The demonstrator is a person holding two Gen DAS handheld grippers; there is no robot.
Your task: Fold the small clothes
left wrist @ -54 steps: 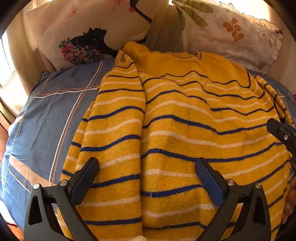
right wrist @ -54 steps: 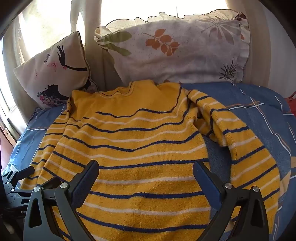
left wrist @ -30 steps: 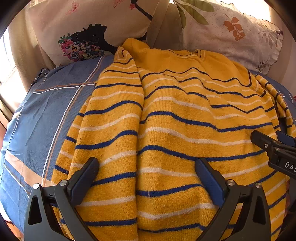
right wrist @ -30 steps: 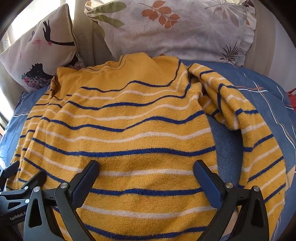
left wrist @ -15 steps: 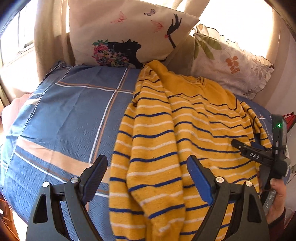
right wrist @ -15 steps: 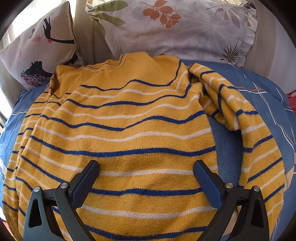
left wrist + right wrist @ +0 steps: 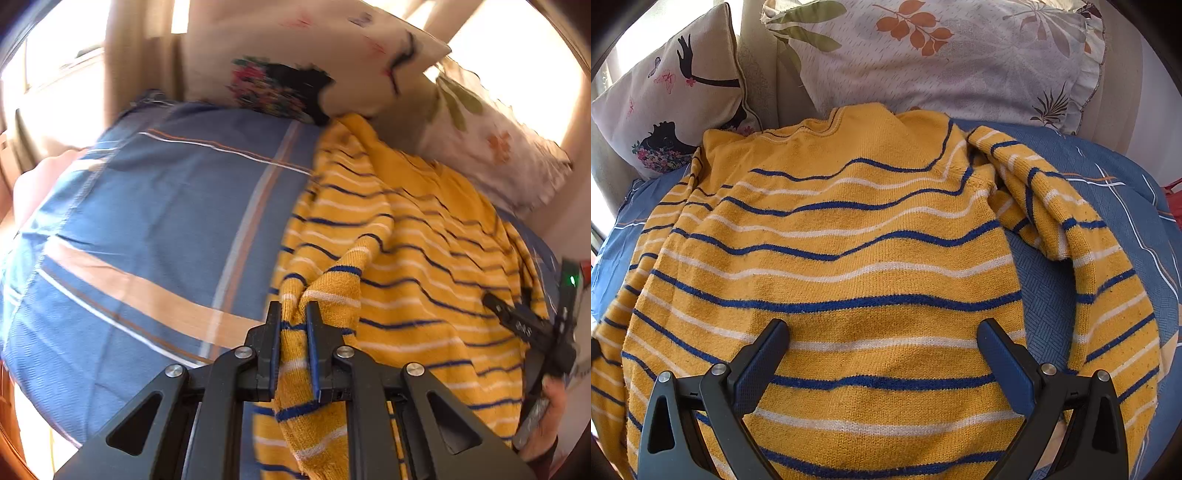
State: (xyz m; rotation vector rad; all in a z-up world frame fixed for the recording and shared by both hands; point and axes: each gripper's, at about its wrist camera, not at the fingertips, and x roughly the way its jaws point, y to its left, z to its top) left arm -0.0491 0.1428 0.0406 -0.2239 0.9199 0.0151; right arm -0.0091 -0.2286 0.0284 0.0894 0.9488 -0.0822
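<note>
Left fingers: your left gripper (image 7: 292, 334) has just been closing, and its fingers now pinch the sleeve (image 7: 325, 295) of the yellow striped sweater (image 7: 827, 266).
Right fingers: your right gripper (image 7: 882, 360) has its fingers wide apart, with nothing between them, over the sweater's low middle.
Where the sweater is: it lies flat on the bed (image 7: 155, 206), collar far from both fingers, near the pillows (image 7: 960, 62).
Which way to fold: the body lies to the right of the left fingers, so I think the sleeve goes that way.
Nearer hand: the left.
Hard to see: the sleeve's end hangs below the left fingers, cut off. The left view is blurry.
</note>
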